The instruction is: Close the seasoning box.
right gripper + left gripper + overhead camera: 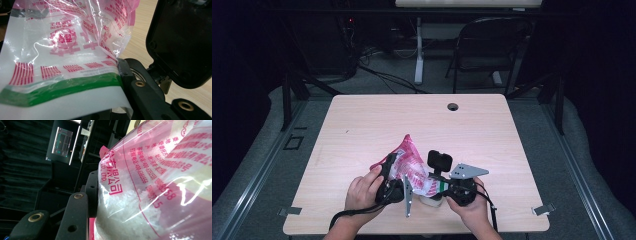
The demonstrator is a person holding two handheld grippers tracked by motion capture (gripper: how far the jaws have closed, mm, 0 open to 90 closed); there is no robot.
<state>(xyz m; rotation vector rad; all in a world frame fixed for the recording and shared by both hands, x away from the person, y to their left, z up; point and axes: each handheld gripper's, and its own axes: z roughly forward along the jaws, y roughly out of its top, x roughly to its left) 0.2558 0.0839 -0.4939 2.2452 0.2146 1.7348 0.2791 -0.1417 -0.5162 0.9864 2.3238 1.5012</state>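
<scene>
Working a clear bag (409,165) printed in pink and red, part full of white granules, raised just above the table (412,120) at its 6 o'clock edge. Clamped at the bag's 9 o'clock side by the left gripper (391,169): in the left gripper view, film and granules (117,212) press hard against the one black jaw on show, the other hidden behind the bag, so judged closed on it rather than plainly seen. Pinched at the bag's 4 o'clock corner by the right gripper (443,187), jaws closed on the green-banded edge (62,87). Just beneath that corner, toward 5 o'clock, something small and white (430,201), too hidden to name.

To do this well:
- Hold both clamps firm; thin film slips easily, and granules shift the weight without warning.
- Grip film only, not a fold packed with granules, or the jaws may roll off.
- Move the two grippers together, with no sharp pull apart, to spare the seam.
- Tilt slowly, so the load slides toward the low corner and not over the side.
- Stay over the table, well inside the 6 o'clock edge, in case of a spill.
</scene>
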